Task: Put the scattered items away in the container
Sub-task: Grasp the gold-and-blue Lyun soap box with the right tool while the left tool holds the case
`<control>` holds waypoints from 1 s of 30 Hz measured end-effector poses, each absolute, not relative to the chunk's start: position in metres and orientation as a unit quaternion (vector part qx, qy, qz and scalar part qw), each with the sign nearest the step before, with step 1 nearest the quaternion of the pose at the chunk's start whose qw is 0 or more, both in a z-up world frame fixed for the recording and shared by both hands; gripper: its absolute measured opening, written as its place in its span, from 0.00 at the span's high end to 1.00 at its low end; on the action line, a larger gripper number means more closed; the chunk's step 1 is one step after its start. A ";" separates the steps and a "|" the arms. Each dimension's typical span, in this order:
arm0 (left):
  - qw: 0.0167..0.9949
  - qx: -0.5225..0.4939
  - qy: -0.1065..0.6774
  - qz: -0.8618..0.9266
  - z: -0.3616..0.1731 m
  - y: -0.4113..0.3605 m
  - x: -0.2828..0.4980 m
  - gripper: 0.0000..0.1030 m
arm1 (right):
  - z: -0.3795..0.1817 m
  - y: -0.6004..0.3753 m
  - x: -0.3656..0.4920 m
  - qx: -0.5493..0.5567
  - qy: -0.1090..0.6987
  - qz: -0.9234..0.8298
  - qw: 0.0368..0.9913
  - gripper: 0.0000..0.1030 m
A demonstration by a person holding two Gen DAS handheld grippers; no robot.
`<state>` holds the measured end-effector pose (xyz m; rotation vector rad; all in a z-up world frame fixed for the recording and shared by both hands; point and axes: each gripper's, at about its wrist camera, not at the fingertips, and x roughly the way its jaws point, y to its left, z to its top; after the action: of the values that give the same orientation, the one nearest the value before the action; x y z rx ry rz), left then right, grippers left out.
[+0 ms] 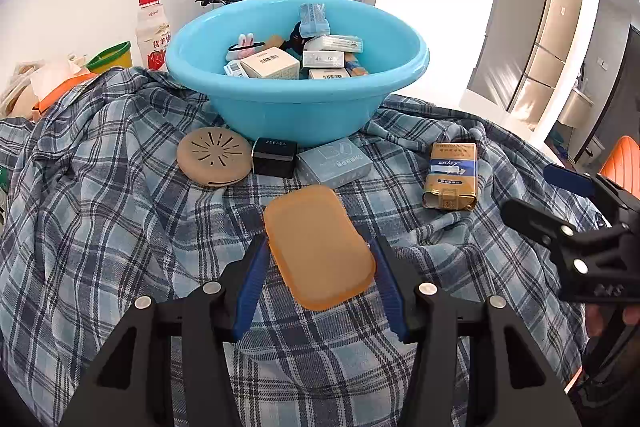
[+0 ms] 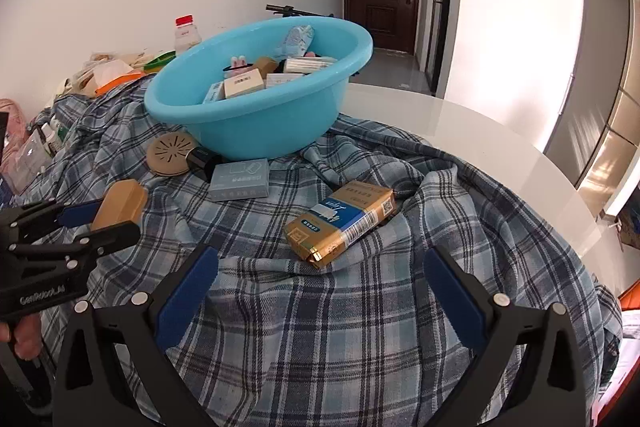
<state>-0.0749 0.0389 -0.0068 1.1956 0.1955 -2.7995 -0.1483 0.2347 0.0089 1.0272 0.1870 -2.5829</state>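
Observation:
My left gripper (image 1: 320, 243) is shut on a tan-orange rounded case (image 1: 312, 219), held above the plaid cloth in front of the blue basin (image 1: 296, 111). The basin holds several small boxes and packets. A round tan disc (image 1: 214, 157), a black box (image 1: 274, 157), a grey-blue box (image 1: 334, 163) and a gold packet (image 1: 452, 175) lie on the cloth. My right gripper (image 2: 320, 259) stands open with nothing between its fingers; the gold packet (image 2: 344, 219) lies just beyond its fingertips. The right wrist view shows the left gripper (image 2: 116, 217) with the case (image 2: 120, 203) at the left.
The plaid cloth (image 2: 360, 327) is rumpled over a white round table (image 2: 460, 131). A red-capped bottle (image 1: 152, 31), a green-rimmed yellow tub (image 1: 112, 57) and bags (image 1: 44, 83) stand at the back left. The right gripper (image 1: 528, 189) hangs at the right in the left wrist view.

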 end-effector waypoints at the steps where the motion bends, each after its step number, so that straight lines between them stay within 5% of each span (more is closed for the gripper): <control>1: 0.045 0.392 0.062 -0.917 -0.008 0.039 -0.075 0.47 | 0.008 0.233 -0.154 0.367 0.064 -0.913 0.166 0.01; 20: 0.040 0.403 0.069 -0.912 -0.016 0.040 -0.076 0.47 | -0.045 0.179 -0.206 0.401 0.182 -0.896 0.063 0.01; 22: 0.040 0.404 0.070 -0.911 -0.017 0.041 -0.076 0.47 | -0.047 0.178 -0.206 0.400 0.190 -0.895 0.060 0.09; 24: 0.039 0.406 0.069 -0.910 -0.018 0.041 -0.077 0.47 | -0.049 0.180 -0.207 0.413 0.183 -0.890 0.066 0.38; 30: 0.036 0.407 0.068 -0.910 -0.018 0.045 -0.077 0.47 | -0.032 0.207 -0.189 0.440 0.077 -0.884 0.135 0.46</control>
<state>-0.0766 0.0446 -0.0180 1.2508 0.2079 -2.7944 -0.1894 0.2069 -0.0323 1.2760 0.2223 -2.5613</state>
